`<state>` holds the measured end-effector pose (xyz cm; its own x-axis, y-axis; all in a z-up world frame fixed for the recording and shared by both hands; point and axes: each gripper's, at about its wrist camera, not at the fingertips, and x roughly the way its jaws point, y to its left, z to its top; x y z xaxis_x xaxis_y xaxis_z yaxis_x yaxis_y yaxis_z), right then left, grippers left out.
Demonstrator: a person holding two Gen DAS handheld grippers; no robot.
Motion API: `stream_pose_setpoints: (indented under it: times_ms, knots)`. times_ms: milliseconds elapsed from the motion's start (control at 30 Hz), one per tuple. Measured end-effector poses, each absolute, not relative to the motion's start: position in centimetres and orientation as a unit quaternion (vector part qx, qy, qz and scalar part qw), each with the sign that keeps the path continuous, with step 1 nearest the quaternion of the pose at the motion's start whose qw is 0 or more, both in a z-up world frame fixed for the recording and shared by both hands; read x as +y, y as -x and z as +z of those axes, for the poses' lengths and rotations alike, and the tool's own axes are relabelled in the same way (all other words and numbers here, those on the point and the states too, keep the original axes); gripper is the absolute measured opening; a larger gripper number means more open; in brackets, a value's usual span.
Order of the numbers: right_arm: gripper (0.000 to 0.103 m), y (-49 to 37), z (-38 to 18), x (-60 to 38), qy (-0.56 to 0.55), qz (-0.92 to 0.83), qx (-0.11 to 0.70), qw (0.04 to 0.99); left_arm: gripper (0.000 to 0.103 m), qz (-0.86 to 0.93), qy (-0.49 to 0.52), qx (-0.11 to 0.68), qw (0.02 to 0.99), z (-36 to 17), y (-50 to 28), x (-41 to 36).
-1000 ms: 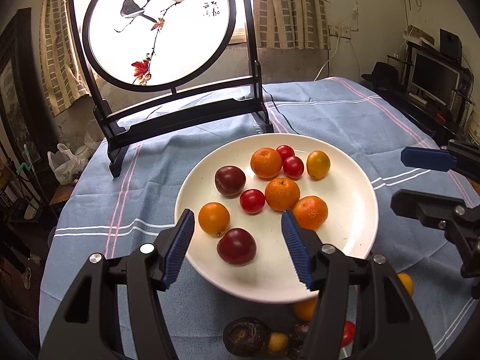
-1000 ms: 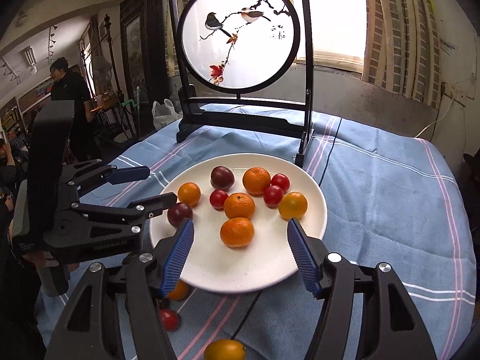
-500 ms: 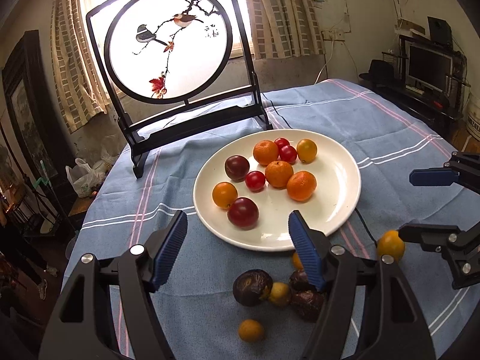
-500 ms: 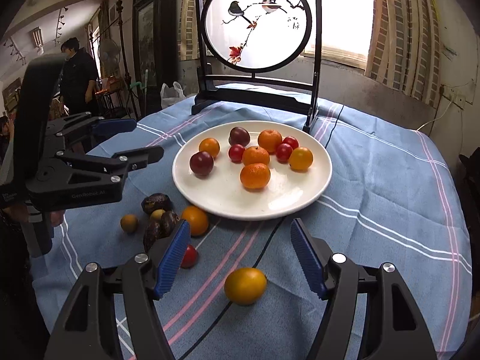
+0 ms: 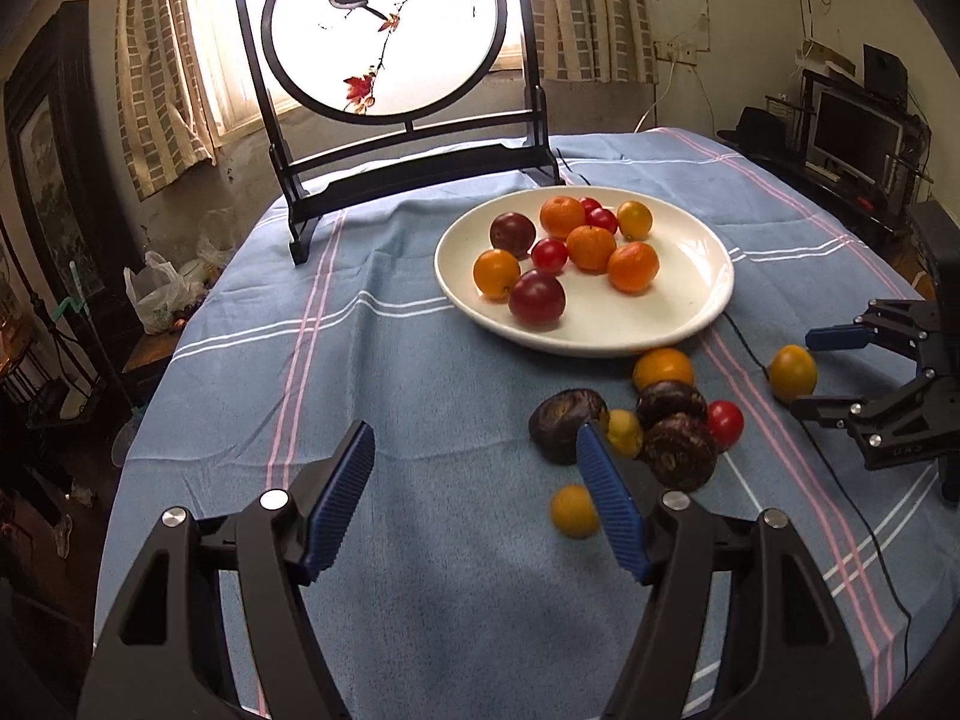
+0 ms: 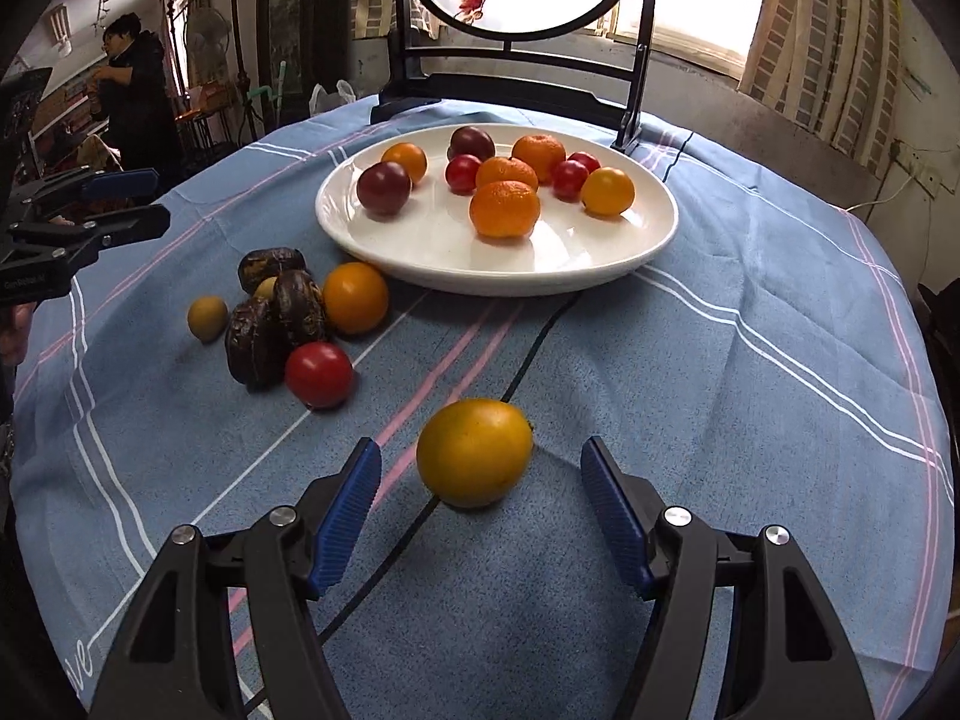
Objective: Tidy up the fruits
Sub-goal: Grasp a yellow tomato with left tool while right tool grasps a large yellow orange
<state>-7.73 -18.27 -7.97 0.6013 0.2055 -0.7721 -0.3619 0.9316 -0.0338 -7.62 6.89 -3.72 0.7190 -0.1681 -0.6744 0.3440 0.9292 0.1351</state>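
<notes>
A white plate (image 5: 690,312) (image 6: 432,240) on the blue cloth holds several oranges, plums and red fruits. In front of it lie loose fruits: dark wrinkled fruits (image 5: 564,423) (image 6: 258,336), an orange (image 5: 663,367) (image 6: 355,296), a red tomato (image 5: 725,423) (image 6: 318,373) and a small yellow fruit (image 5: 575,510) (image 6: 207,317). A yellow-orange fruit (image 6: 474,451) (image 5: 792,371) lies apart, just ahead of my right gripper (image 6: 480,510), which is open and empty. My left gripper (image 5: 477,498) is open and empty, left of the loose pile.
A black-framed round bird screen (image 5: 390,30) (image 6: 516,0) stands behind the plate. A black cable (image 6: 528,354) runs over the cloth under the fruit. A person (image 6: 135,96) stands beyond the table's left edge. A monitor (image 5: 852,132) sits far right.
Both grippers have pulled back from the plate and lower toward the table. The loose fruits came into view. The yellow-orange fruit now lies just ahead of the right gripper's fingers.
</notes>
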Motion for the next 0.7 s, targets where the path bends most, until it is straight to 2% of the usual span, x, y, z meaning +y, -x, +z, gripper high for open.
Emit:
stream_pose_setpoints:
  times_ms: [33, 67, 100, 433, 500, 633, 700]
  knots:
    - [0.059, 7.5, -8.2, -18.1, 0.095, 0.159, 0.423, 0.887, 0.068, -0.143, -0.128, 0.354, 0.916, -4.1, 7.7, 7.0]
    - [0.044, 7.2, -8.5, -17.9, 0.1, 0.164, 0.432, 0.881, 0.068, -0.146, -0.129, 0.36, 0.912, -4.5, 7.8, 7.0]
    - [0.04, 7.1, -8.8, -17.6, 0.107, 0.164, 0.436, 0.878, 0.068, -0.152, -0.13, 0.366, 0.909, -4.8, 7.9, 6.9]
    - [0.04, 7.7, -7.8, -18.1, 0.082, 0.179, 0.421, 0.886, 0.067, -0.199, -0.145, 0.417, 0.875, -8.8, 7.0, 3.6]
    - [0.04, 7.8, -7.5, -18.0, 0.082, 0.183, 0.418, 0.886, 0.058, -0.202, -0.135, 0.427, 0.871, -9.2, 6.4, 3.5]
    - [0.04, 7.7, -7.5, -17.9, 0.08, 0.19, 0.418, 0.885, 0.031, -0.211, -0.119, 0.448, 0.861, -9.7, 5.5, 3.4]
    - [0.04, 7.7, -7.5, -17.9, 0.077, 0.191, 0.417, 0.885, 0.025, -0.216, -0.119, 0.449, 0.859, -9.8, 5.6, 3.4]
